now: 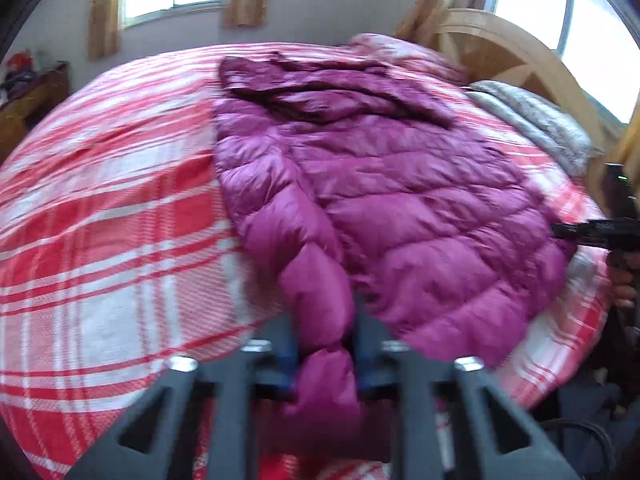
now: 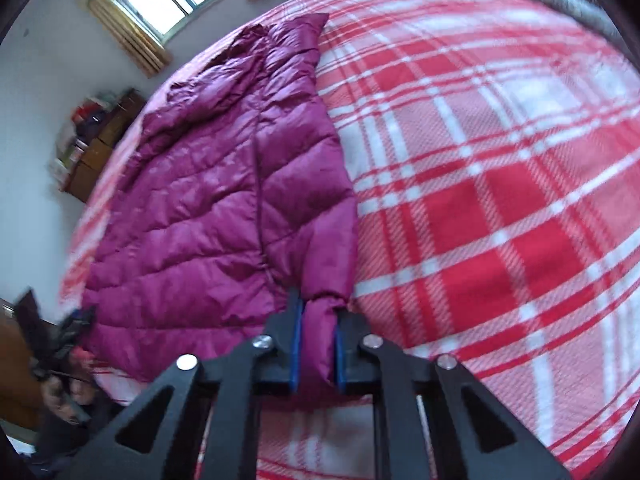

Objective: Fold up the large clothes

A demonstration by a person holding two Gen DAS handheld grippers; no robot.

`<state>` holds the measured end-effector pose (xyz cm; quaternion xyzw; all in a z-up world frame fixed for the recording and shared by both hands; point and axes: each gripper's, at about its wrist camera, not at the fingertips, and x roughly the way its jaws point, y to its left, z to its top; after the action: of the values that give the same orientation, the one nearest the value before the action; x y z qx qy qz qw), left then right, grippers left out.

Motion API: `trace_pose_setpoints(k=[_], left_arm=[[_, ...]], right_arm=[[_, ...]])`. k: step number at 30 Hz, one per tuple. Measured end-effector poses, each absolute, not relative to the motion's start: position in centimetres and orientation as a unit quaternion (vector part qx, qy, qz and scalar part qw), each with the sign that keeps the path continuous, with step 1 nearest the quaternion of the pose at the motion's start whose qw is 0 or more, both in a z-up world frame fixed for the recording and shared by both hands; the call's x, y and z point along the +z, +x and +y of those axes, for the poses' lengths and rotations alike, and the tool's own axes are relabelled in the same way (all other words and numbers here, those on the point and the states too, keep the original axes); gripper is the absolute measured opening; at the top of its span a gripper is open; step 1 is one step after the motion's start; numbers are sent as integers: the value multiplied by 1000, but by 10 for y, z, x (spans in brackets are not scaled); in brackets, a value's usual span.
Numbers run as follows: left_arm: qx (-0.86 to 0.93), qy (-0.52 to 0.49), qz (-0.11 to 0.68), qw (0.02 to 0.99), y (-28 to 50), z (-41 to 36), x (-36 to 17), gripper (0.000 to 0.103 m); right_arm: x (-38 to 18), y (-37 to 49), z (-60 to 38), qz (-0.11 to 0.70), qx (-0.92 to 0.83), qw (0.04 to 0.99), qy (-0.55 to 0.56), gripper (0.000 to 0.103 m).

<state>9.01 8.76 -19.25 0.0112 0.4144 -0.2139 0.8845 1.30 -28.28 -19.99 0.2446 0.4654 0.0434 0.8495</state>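
Note:
A magenta quilted puffer jacket lies spread flat on the bed, hood end away from me. In the left wrist view its left sleeve runs down to my left gripper, which is shut on the cuff between its blue pads. In the right wrist view the jacket fills the left half, and my right gripper is shut on the cuff of the other sleeve. The right gripper also shows at the right edge of the left wrist view. The left gripper shows blurred at the lower left of the right wrist view.
A red and white plaid blanket covers the whole bed. A wooden headboard, a grey pillow and a bunched pink quilt sit at the far right. A cluttered wooden shelf stands by the wall.

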Motion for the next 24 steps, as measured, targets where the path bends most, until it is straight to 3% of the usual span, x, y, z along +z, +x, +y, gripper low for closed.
trace_pose_setpoints(k=[5,19,22,23,24], left_arm=[[-219,13,366,904,79,92,-160,10],[-282,-56,243,926,21,137,-32,7],[-283,-51,238,928,18,139,-25,7],[-280,-46,238,929,18,138,-28,7],[-277,-44,244,929,22,137,-32,7]], right_arm=[[-177,-4,-287,416,67,863,280,10],[-42,-71,-321,236,139,902,333,7],[-44,-64,-313,271,114,908,299,7],[-51,-62,-312,284,101,906,297,14],[-62,-57,-311,303,77,905,287,50]])
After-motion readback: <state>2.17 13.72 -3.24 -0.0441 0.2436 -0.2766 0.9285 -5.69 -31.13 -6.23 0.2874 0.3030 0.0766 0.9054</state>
